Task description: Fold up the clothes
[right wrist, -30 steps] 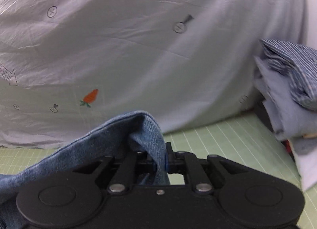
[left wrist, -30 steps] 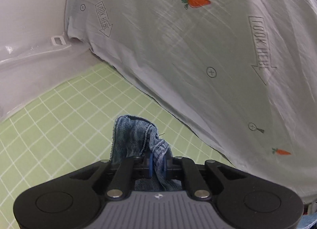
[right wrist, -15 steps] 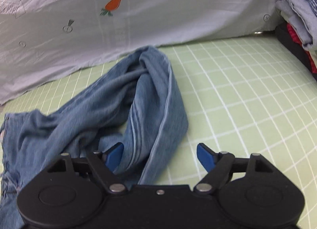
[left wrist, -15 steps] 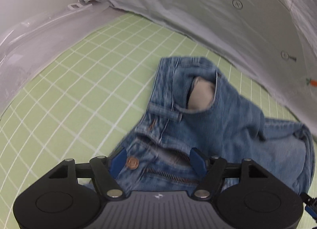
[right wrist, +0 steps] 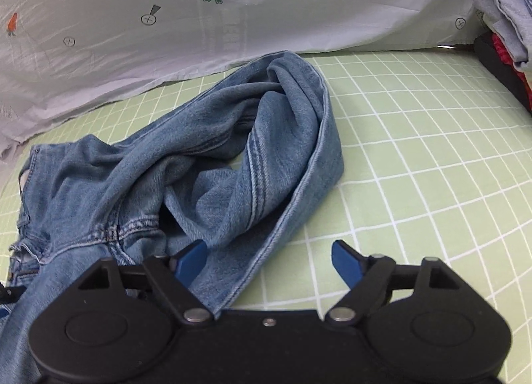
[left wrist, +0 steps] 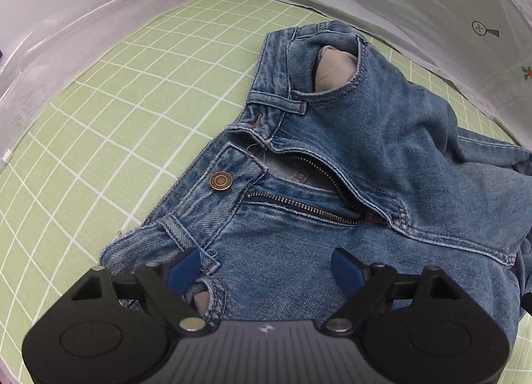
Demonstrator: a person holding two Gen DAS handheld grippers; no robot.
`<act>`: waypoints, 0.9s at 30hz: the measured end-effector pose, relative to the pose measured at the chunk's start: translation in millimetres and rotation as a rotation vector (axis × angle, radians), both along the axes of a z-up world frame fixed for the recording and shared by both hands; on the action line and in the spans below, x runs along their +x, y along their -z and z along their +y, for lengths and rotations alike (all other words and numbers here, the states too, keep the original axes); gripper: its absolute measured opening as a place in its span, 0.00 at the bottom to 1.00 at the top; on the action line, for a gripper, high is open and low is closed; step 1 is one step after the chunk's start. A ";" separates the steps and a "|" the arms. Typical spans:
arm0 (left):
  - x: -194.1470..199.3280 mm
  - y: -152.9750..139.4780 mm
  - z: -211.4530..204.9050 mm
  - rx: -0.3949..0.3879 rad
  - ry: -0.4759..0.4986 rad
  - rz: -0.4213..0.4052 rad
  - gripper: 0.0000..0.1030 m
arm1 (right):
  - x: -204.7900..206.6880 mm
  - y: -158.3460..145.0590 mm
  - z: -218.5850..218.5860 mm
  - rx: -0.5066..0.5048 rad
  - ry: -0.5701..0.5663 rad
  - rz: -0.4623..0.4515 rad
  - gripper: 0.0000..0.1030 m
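Denim jeans (left wrist: 349,158) lie crumpled on a green gridded surface (left wrist: 99,124), waistband and open fly directly ahead of the left tool (left wrist: 266,266), whose blue-tipped fingers (left wrist: 184,266) are spread wide and hold nothing. The fly is unzipped, the copper button (left wrist: 219,181) undone, and a pale pocket lining (left wrist: 335,68) pokes out further ahead and slightly to the right of the tool. The left fingertip hovers just over a belt loop; whether it touches the cloth cannot be told.

From the right wrist view, the right tool (right wrist: 267,259) is likewise spread and empty, with one trouser leg (right wrist: 282,151) looping out ahead of it and curling back so that its hemmed edge runs under the tool's left finger. A pale printed sheet (right wrist: 232,18) with carrots hangs behind, and a pile of other clothes (right wrist: 498,18) sits far off to the right of this tool.

The denim looks thick and fairly heavy, soft enough to slump into rolls yet stiff enough to hold them; it should not slip readily from a firm pinch, and nothing about it is fragile. The doubled waistband near the belt loops looks the surest hold for the left tool, and the stitched hem or side seam of the leg for the right; a pinch on loose mid-leg cloth would likely only drag a wrinkle. The legs appear to need straightening before any fold.
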State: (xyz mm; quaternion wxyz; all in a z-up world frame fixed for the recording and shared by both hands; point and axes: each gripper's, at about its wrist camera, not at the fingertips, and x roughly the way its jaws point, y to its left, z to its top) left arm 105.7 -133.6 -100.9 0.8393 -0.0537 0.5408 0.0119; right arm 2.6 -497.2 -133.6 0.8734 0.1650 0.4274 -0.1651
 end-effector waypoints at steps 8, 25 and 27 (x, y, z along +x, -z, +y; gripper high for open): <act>-0.6 6.5 -16.8 0.097 0.048 0.004 0.90 | 3.9 14.3 8.3 -0.033 -0.087 0.040 0.54; 2.3 10.7 -14.5 0.075 0.047 0.014 0.99 | 7.6 -34.8 -145.0 -0.469 0.232 0.014 0.13; 3.1 11.2 -15.2 0.075 0.045 0.014 0.99 | 7.7 -48.0 -178.4 -0.540 0.358 0.010 0.38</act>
